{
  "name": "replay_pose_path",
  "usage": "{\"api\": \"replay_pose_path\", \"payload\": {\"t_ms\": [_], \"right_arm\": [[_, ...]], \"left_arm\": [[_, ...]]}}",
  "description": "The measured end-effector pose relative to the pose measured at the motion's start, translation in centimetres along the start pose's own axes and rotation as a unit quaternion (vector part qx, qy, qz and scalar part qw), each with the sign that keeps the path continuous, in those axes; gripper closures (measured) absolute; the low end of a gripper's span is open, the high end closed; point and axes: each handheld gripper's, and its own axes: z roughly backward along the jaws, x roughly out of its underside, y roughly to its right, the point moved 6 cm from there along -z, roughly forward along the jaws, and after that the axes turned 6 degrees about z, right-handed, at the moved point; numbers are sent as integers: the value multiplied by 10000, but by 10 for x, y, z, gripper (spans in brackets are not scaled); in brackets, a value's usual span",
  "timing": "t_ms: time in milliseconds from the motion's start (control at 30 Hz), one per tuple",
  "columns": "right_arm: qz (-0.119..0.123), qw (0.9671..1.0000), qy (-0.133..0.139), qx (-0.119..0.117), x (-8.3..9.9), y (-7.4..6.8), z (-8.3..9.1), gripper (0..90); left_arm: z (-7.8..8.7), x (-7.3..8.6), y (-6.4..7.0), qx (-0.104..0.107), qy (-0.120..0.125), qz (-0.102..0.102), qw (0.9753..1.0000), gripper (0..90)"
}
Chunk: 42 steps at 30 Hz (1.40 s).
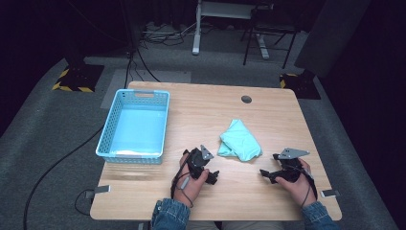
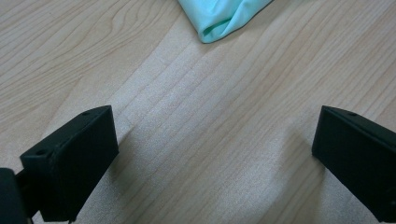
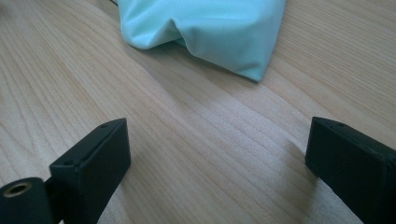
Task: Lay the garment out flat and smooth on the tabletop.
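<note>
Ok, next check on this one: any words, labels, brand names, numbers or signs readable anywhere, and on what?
None: no readable text in any view.
The mint-green cloth is plain, no tag or print showing.
The blue basket carries no label on its visible walls.
The left gripper and right gripper show bare black jaws, unmarked.
The yellow-and-black hazard stripes on the floor are a pattern, not lettering.

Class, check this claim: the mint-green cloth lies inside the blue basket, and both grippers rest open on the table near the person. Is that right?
Not quite. The mint-green cloth lies on the bare table, to the right of the blue basket, as the high view shows. The left gripper and right gripper do rest open near the person.
</note>
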Motion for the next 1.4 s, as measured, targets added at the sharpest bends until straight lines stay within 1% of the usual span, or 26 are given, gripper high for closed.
{"api": "replay_pose_path", "payload": {"t_ms": [1033,1133,1233,1300,1367,1400], "right_arm": [[-5,10000,-9,4,0,0,0,65],[-40,10000,-10,11,0,0,1,72],[-80,10000,17,31,0,2,1,76],[-155,9998,120,35,-2,4,6,75],[-154,9998,149,49,-4,4,9,75],[-156,9997,200,70,-6,4,13,75]], "left_arm": [[0,0,0,0,1,1,10000,1],[0,0,0,-4,4,-8,10000,0],[0,0,0,-2,2,2,10000,0],[0,0,0,-2,4,3,10000,0],[0,0,0,-2,4,4,10000,0],[0,0,0,-3,4,2,10000,0]]}}
